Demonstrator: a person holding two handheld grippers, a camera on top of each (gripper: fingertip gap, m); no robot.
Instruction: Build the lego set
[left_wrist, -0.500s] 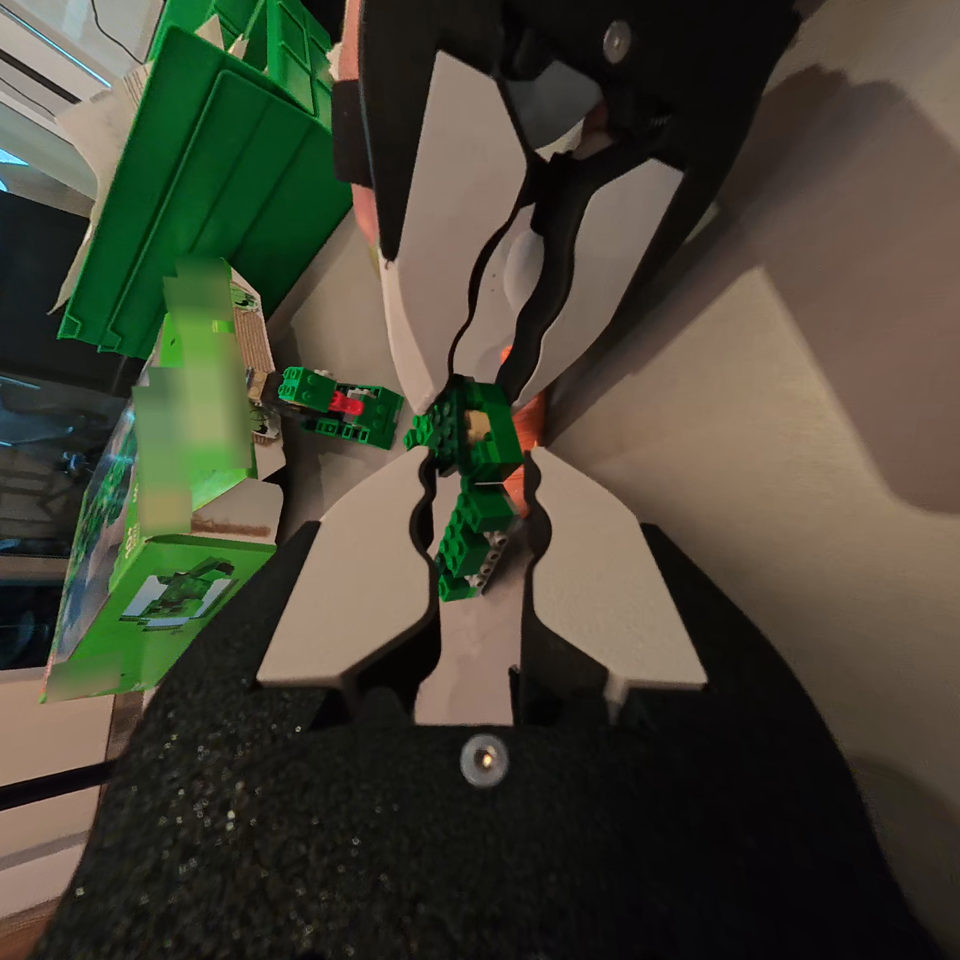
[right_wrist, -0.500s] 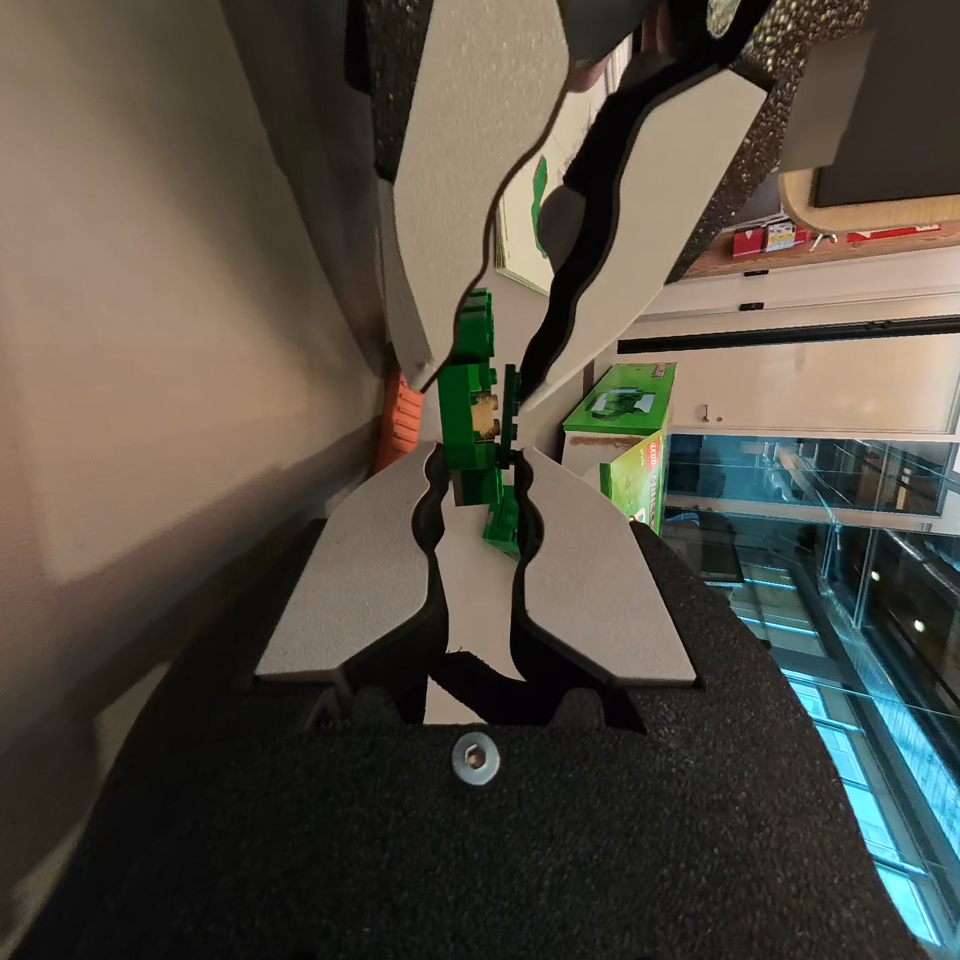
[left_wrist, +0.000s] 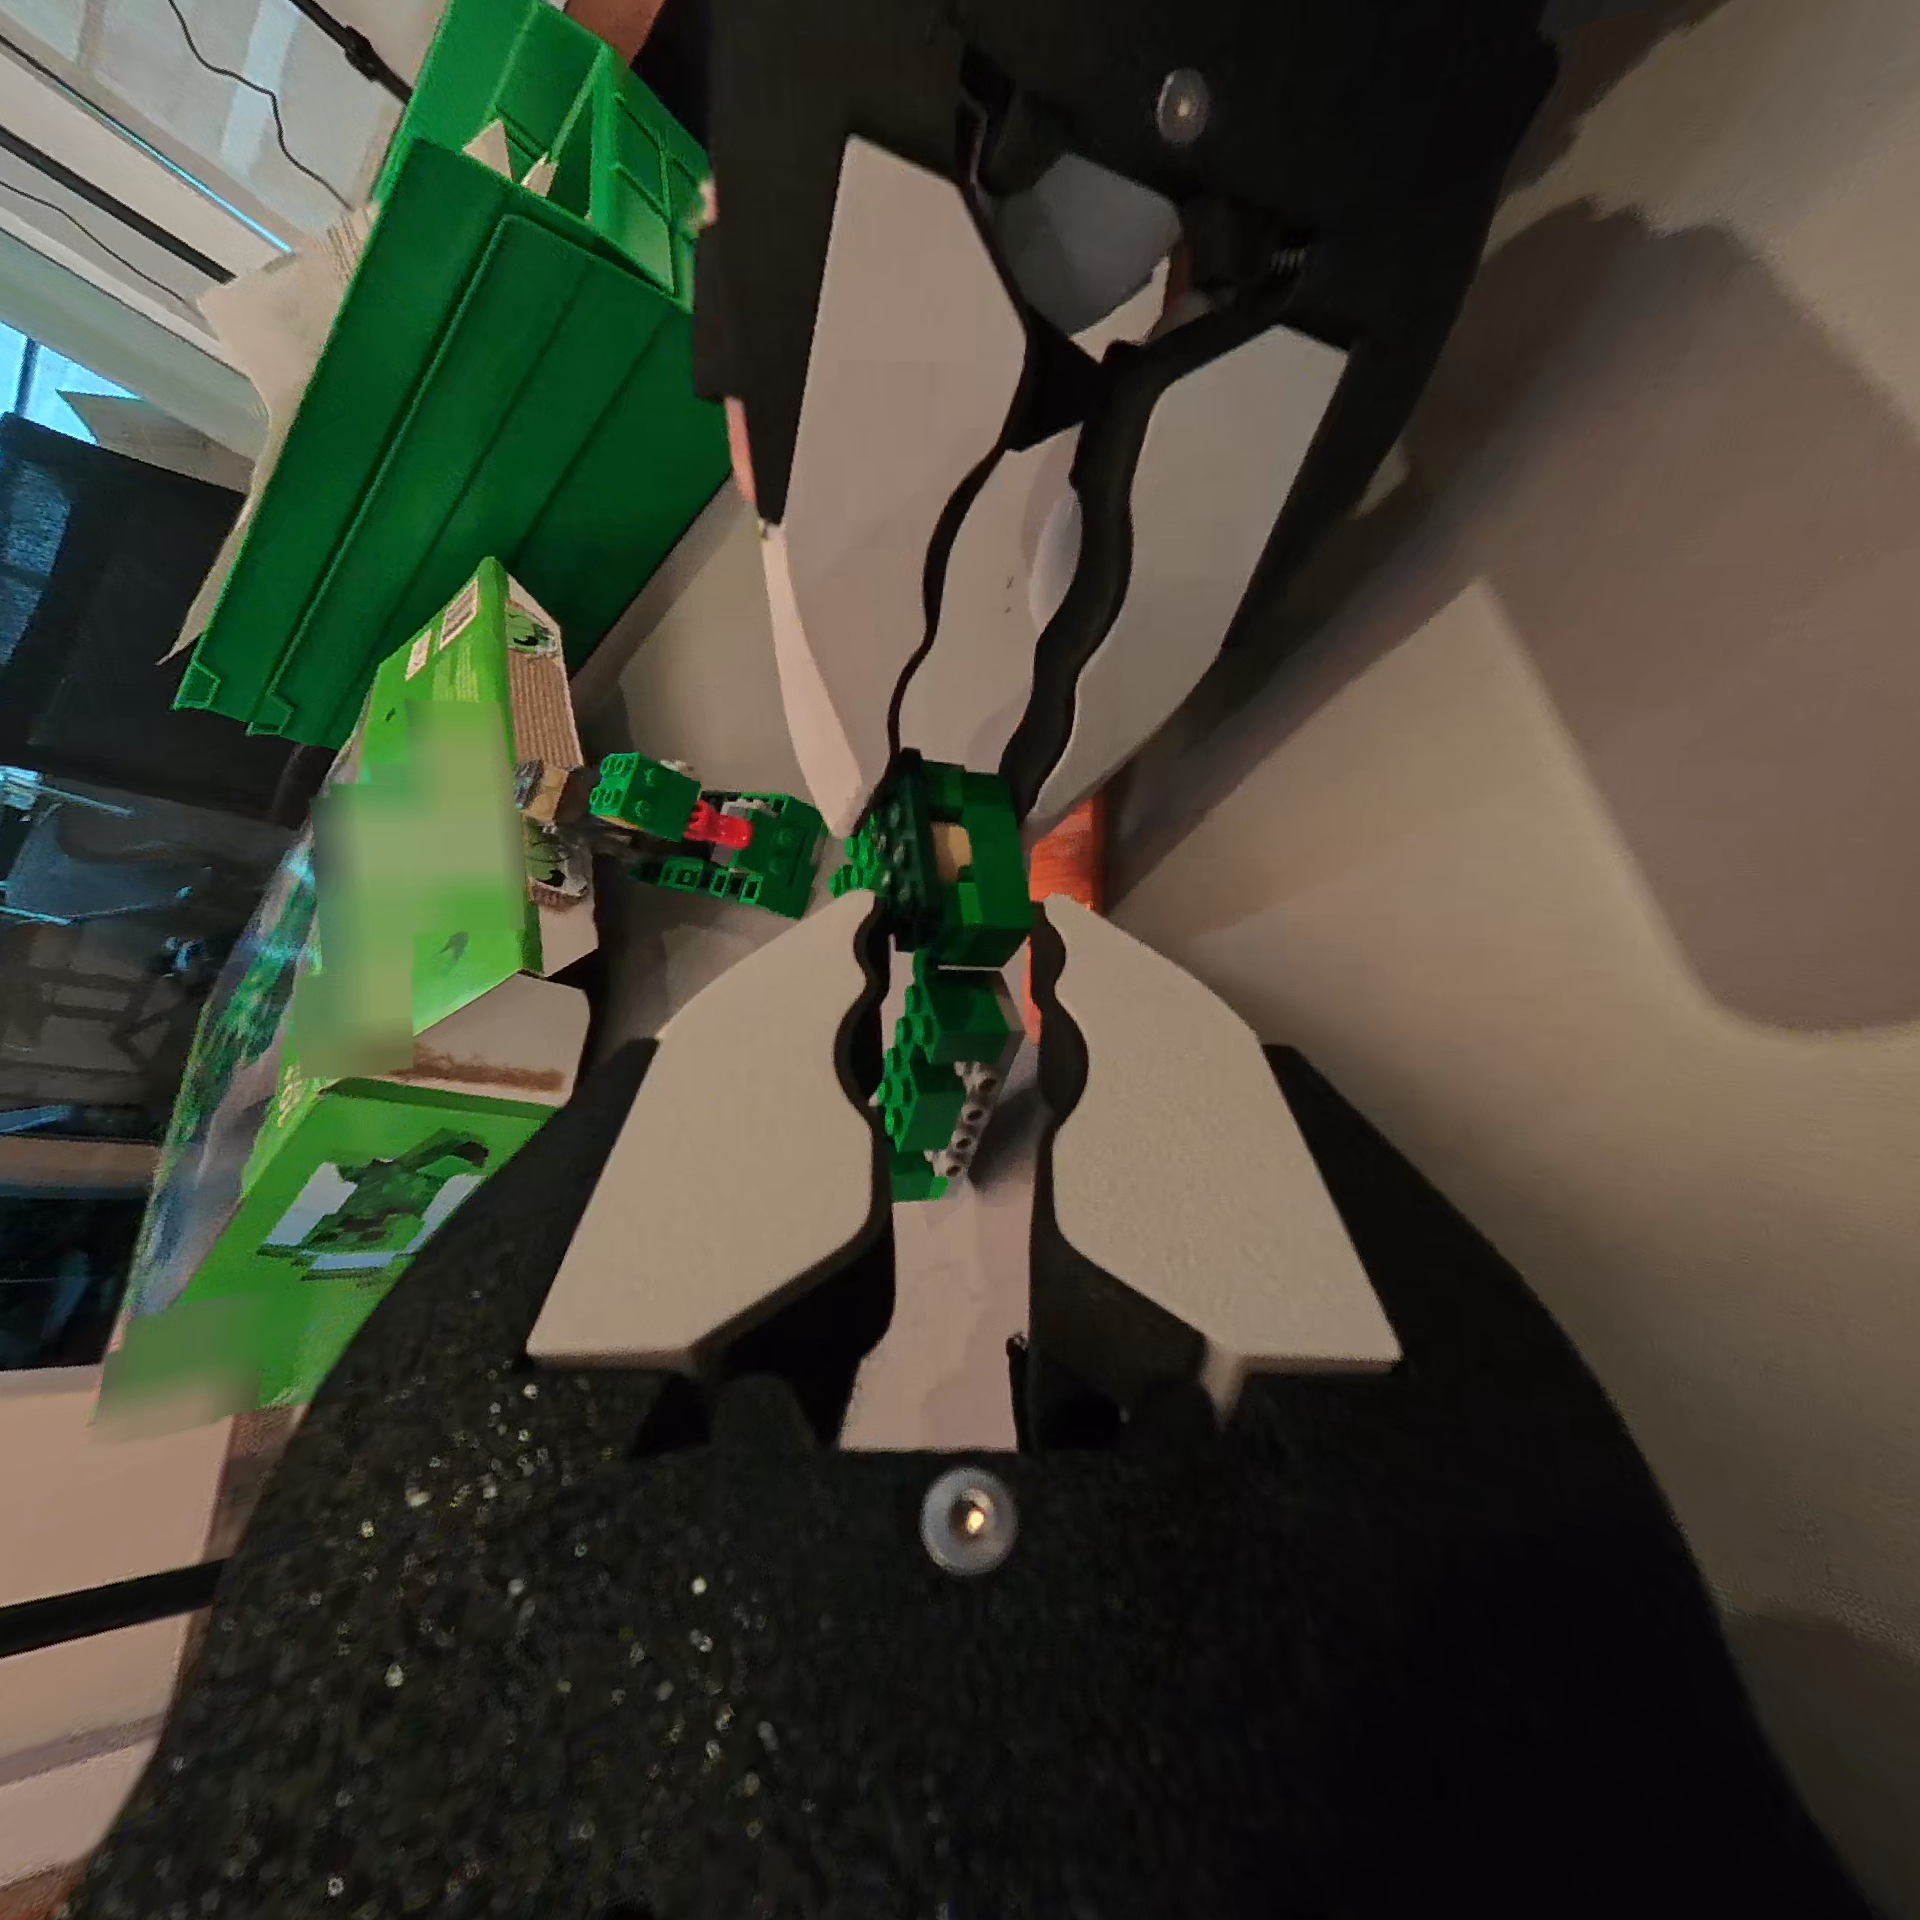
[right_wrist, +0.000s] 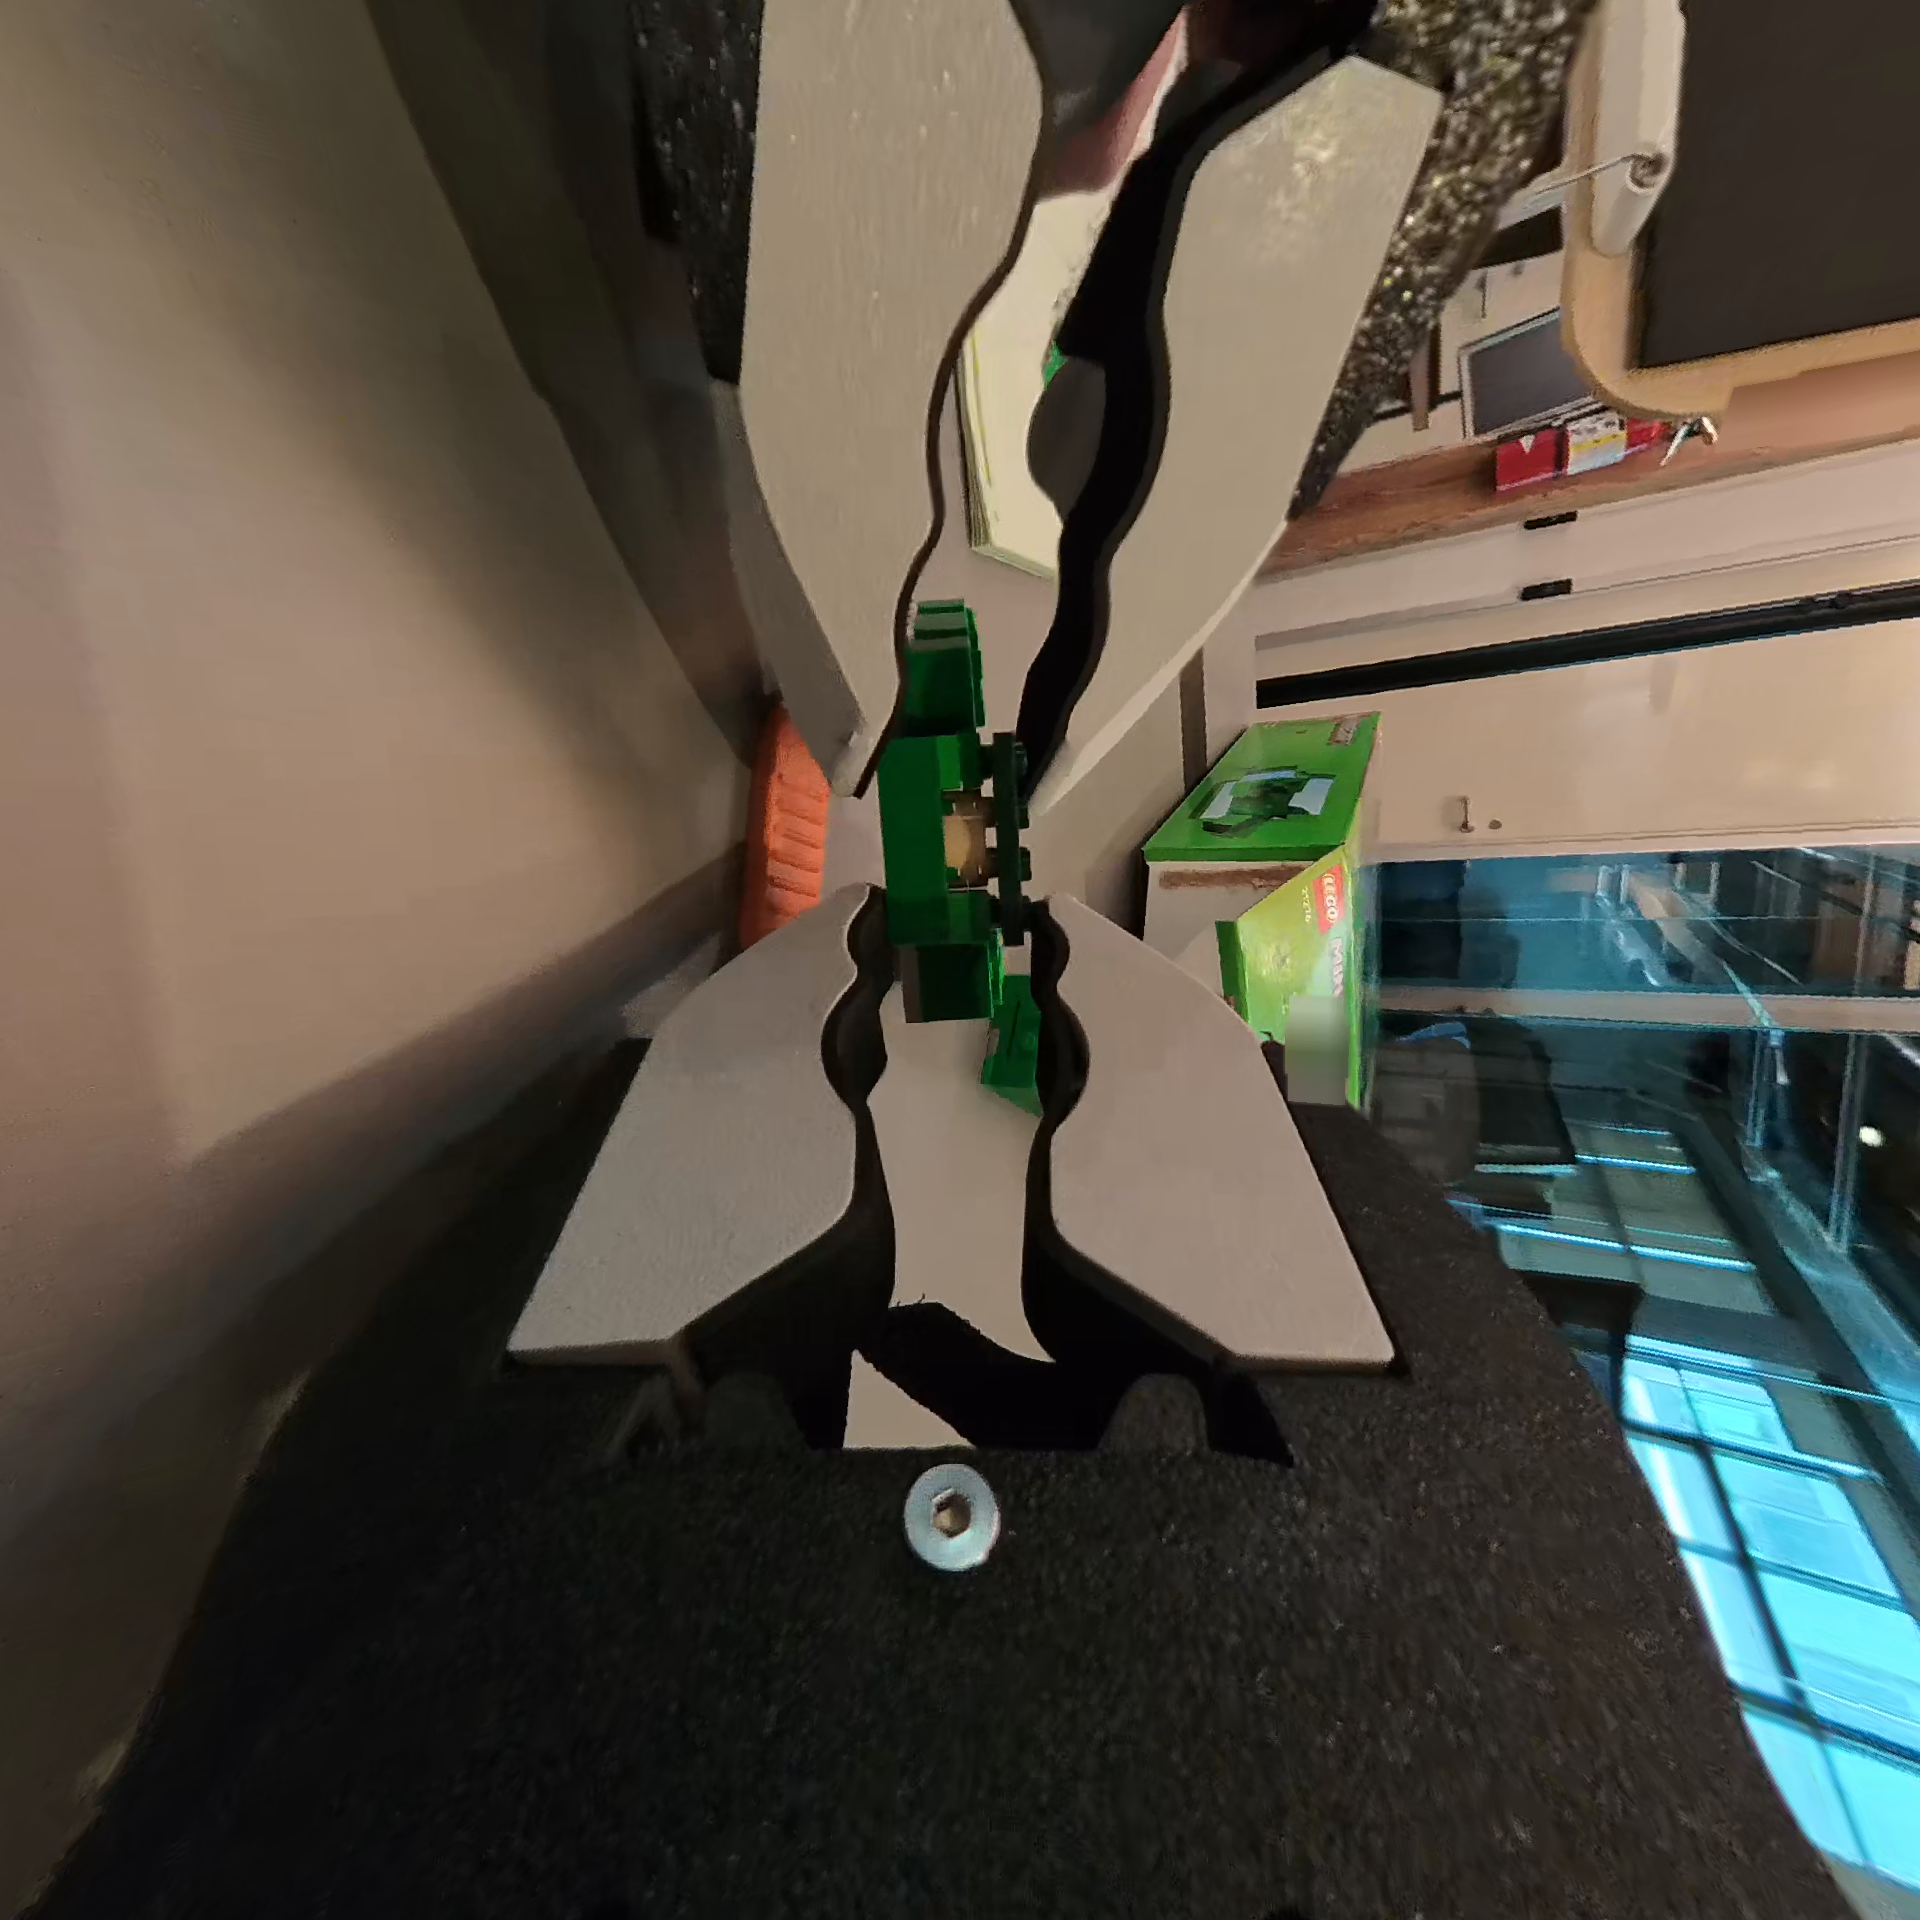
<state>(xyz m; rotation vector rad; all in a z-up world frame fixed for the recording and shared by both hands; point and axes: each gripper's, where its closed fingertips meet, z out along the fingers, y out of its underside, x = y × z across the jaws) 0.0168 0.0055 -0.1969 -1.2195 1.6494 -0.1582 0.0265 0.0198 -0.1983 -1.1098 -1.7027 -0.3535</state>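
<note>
Green lego model is hanging above the table, pinched tip-to-tip: left gripper and right gripper are both clamping narrowly on it, likely bracing opposite ends to press sections together, another built piece waiting just beside.

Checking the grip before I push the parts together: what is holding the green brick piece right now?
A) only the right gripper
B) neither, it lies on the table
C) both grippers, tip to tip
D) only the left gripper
C: the left gripper and the right gripper meet tip to tip, each shut on an end of the green brick piece, clear of the table.
</note>
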